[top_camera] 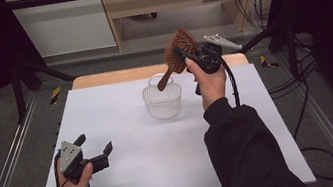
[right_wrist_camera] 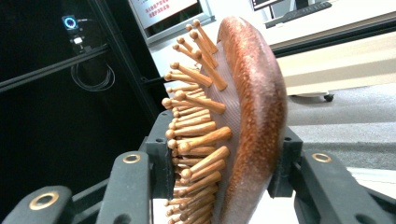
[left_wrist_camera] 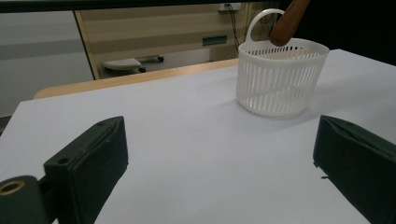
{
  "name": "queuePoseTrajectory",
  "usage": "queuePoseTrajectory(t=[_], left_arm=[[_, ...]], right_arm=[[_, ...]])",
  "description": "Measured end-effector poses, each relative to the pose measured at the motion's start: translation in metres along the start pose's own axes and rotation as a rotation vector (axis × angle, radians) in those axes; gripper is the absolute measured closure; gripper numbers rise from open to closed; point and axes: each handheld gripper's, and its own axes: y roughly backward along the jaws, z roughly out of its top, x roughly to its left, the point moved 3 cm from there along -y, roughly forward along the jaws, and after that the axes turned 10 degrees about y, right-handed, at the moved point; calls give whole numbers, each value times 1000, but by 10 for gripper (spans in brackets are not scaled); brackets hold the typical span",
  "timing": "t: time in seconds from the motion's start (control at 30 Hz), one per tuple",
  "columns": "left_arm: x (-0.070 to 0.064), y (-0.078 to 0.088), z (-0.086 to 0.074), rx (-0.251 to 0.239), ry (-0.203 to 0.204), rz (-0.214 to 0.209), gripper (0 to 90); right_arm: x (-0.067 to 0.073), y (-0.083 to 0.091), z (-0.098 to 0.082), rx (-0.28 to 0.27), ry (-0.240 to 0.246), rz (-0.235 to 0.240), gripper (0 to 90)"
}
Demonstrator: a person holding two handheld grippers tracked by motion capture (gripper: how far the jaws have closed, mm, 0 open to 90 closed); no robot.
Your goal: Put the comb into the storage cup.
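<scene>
A wooden hairbrush (top_camera: 179, 54) with peg bristles hangs in the air, its handle tip (left_wrist_camera: 288, 21) pointing down into the mouth of a white slatted basket (top_camera: 162, 99). My right gripper (top_camera: 188, 57) is shut on the brush's head, one pad against the bristles and one on the rounded back (right_wrist_camera: 254, 116). Near the table's front left, my left gripper (top_camera: 96, 150) rests low over the white surface, jaws wide apart with nothing between them. The basket (left_wrist_camera: 278, 77) stands ahead of it to the right.
The white tabletop (top_camera: 127, 145) ends at a wooden strip (top_camera: 111, 77) at the back. Black frame bars and cables flank both sides. A cabinet and shelving stand beyond the table.
</scene>
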Motion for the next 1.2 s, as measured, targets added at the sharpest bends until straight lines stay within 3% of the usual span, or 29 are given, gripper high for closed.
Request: queuePoseTrajectory(t=[0.37, 1.2], left_arm=[[-1, -1, 0, 1, 0, -5, 35], [-2, -2, -2, 15, -1, -11, 30]], right_arm=[[2, -8, -11, 37, 25, -8, 541], [-6, -18, -45, 77, -12, -37, 536]])
